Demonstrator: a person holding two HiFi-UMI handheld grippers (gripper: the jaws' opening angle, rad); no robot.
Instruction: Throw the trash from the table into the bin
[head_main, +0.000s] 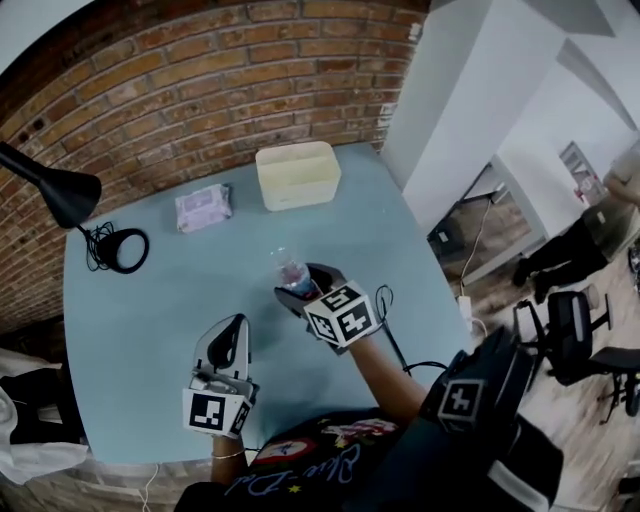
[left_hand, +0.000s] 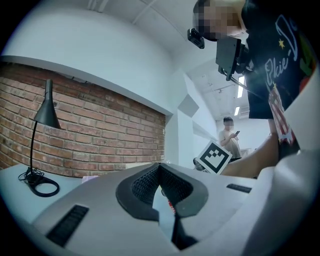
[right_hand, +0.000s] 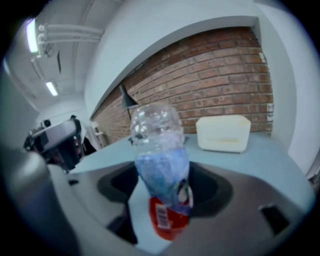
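Middle of the head view: holds a crumpled clear bottle with a blue and red label in the right gripper, fingers spread wide and pressed on its sides, over the pale blue surface. Lower left: points the left gripper up the frame, fingers together at the tips, nothing between them. Upper middle, by the brick wall: cream bin, well apart from the bottle; pink wipes packet just left of it.

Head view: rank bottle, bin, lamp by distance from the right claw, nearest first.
1. bottle: gripped in the right claw itself.
2. bin: straight beyond, by the brick wall.
3. lamp: far left corner.
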